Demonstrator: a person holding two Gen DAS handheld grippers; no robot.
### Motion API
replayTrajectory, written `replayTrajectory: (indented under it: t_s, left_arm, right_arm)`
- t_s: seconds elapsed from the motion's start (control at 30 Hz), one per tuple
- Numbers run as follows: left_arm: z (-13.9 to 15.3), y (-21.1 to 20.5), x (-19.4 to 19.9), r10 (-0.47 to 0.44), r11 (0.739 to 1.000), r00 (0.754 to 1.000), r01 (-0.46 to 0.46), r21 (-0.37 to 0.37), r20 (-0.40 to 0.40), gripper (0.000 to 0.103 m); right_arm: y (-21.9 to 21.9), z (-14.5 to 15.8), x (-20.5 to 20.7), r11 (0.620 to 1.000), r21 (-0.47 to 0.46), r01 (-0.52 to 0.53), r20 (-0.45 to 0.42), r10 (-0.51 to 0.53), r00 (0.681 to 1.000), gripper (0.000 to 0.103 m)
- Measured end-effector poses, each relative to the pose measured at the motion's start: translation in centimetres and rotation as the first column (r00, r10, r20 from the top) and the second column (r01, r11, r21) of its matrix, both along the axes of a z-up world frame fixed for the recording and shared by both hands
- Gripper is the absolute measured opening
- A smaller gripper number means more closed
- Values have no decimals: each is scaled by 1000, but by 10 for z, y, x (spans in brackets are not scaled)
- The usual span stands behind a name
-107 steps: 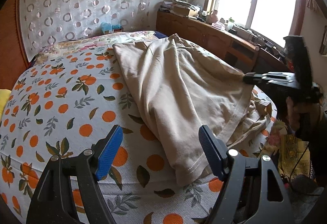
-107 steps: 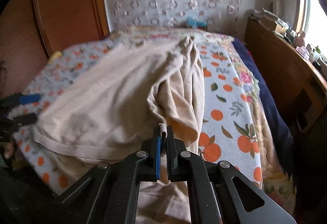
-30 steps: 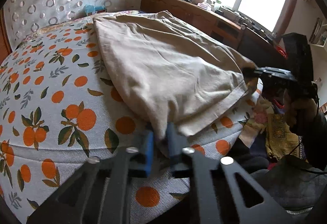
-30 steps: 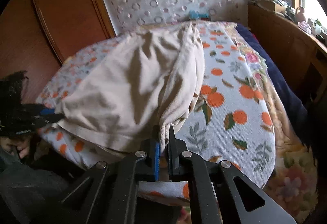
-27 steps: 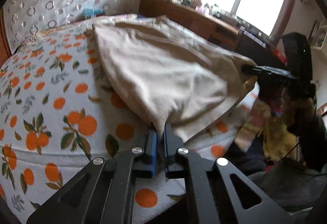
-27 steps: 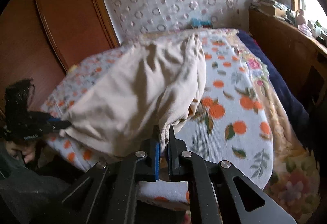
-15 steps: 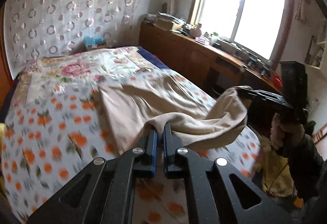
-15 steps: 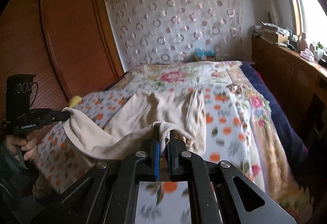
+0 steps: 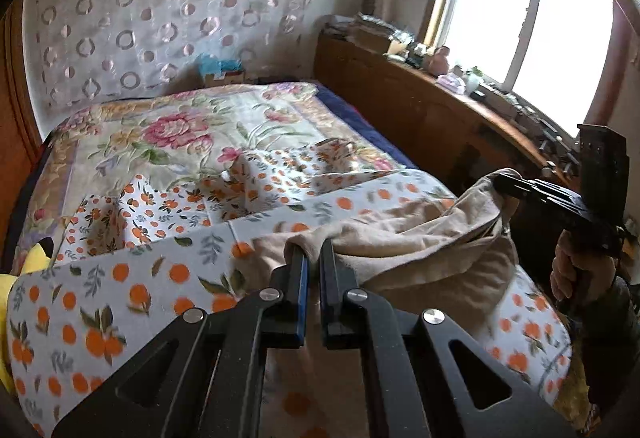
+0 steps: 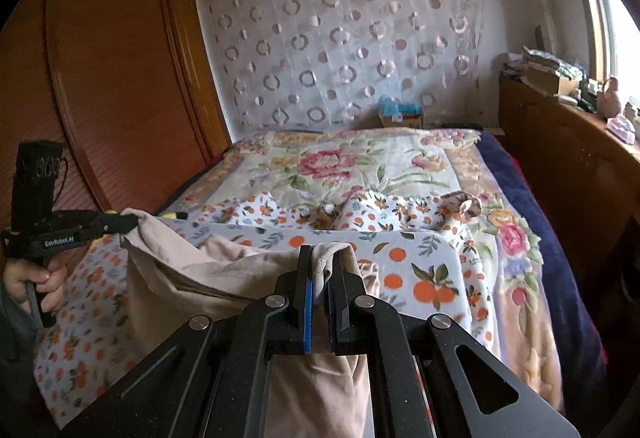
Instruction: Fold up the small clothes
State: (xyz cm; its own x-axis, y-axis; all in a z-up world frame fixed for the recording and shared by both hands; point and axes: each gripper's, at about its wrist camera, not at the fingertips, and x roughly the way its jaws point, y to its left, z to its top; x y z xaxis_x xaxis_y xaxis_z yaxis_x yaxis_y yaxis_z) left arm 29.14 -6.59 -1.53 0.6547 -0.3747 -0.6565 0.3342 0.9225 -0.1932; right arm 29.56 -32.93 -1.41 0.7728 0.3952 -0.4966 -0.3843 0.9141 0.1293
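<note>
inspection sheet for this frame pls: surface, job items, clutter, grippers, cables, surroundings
Surface: bed under an orange-print sheet, floral quilt behind.
Job's things: beige garment lifted, sagging between both grippers.
Clutter: yellow toy at the bed's left edge; blue box by the headboard.
Grippers: left gripper shut on the garment's edge; right gripper shut on another edge.
Cables: a thin loop on the left gripper's handle, right wrist view.
Surroundings: wooden wardrobe, patterned curtain, cluttered sideboard, bright window.

We find open floral quilt [image 9: 192,126] toward the bed's head; rumpled orange-print sheet folds [image 9: 280,174] ridge its middle.
</note>
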Motion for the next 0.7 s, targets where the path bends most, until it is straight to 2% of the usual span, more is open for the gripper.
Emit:
replayTrajectory:
  t_s: [0.2,0.4,0.43,0.47,0.5,0.53,0.57,0.63,0.7]
  left_arm:
    - [-24,2,25,10,1000,999,-9,22,-52,5]
    - [-33,-2,31,-10,1000,995,12,26,-97,6]
    - [-32,-2,32,-14,1000,995,17,25,-95,7]
    - [-29,-3,31,-7,999,996,10,37,-87,12]
    - [-26,-3,29,9,998,998,-5,58,-70,22]
    - [-21,-4,27,14,997,999,-11,73,-45,30]
    - [-15,-4,22,0,998,1000,1,63,-20,43]
    - [-11,-2,19,-24,999,1000,24,38,-16,50]
    - [-9,-4,13,-40,999,999,41,36,-13,57]
  right_arm:
    - [6,-9,38,1000,-23,2,-55,-4,998,5]
    - [15,4,34,996,-83,38,-73,-44,996,6]
    - [15,6,35,995,-91,49,-76,-56,996,10]
    - [16,10,32,994,-97,58,-72,-65,995,14]
    - [16,13,29,992,-105,65,-71,-73,995,17]
    - [17,16,27,991,-114,73,-70,-81,994,25]
    - [16,18,25,989,-122,82,-71,-91,993,36]
    - [15,22,18,989,-124,77,-69,-86,994,46]
    - [13,24,10,990,-123,69,-72,-78,994,48]
